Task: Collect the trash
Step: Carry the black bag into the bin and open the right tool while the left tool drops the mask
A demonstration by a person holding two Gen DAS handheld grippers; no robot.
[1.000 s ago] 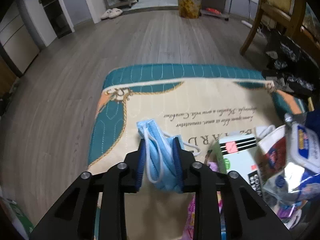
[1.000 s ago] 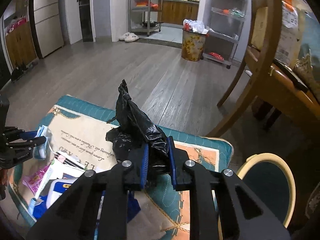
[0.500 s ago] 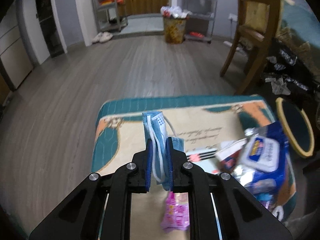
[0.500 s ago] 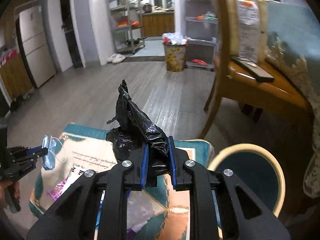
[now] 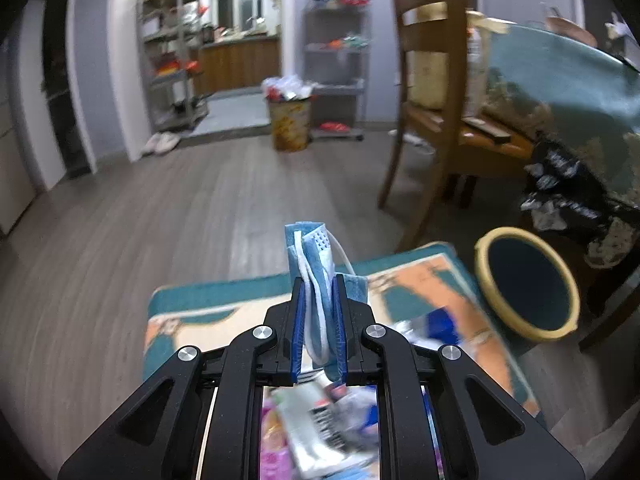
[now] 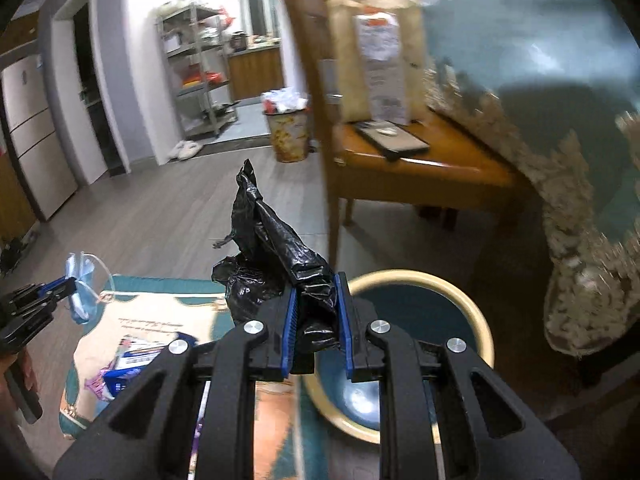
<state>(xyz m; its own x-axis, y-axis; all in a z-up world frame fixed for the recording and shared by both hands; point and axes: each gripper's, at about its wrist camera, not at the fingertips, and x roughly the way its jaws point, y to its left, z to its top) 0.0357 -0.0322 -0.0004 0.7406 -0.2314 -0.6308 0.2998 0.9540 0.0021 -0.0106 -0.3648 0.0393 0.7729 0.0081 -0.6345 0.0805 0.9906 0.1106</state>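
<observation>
My left gripper (image 5: 318, 292) is shut on a folded blue face mask (image 5: 314, 256) and holds it up above a teal and cream mat (image 5: 208, 320). Several wrappers and a carton (image 5: 316, 428) lie on the mat under the gripper. My right gripper (image 6: 316, 300) is shut on a crumpled black plastic bag (image 6: 272, 248), above the edge of a round blue bin with a yellow rim (image 6: 486, 332). The bin also shows right of the mat in the left wrist view (image 5: 524, 280). The left gripper (image 6: 70, 284) with the mask (image 6: 82, 280) shows at the left of the right wrist view.
A wooden chair (image 5: 436, 120) stands behind the bin, beside a table with a teal cloth (image 6: 560, 92). A full patterned trash can (image 5: 289, 124) stands far back by metal shelves (image 5: 172, 64). Wood floor (image 5: 160, 208) surrounds the mat.
My left gripper closed on the mask, lifted it off the mat and swung right toward the bin. My right gripper carried the black bag right, over the bin's edge.
</observation>
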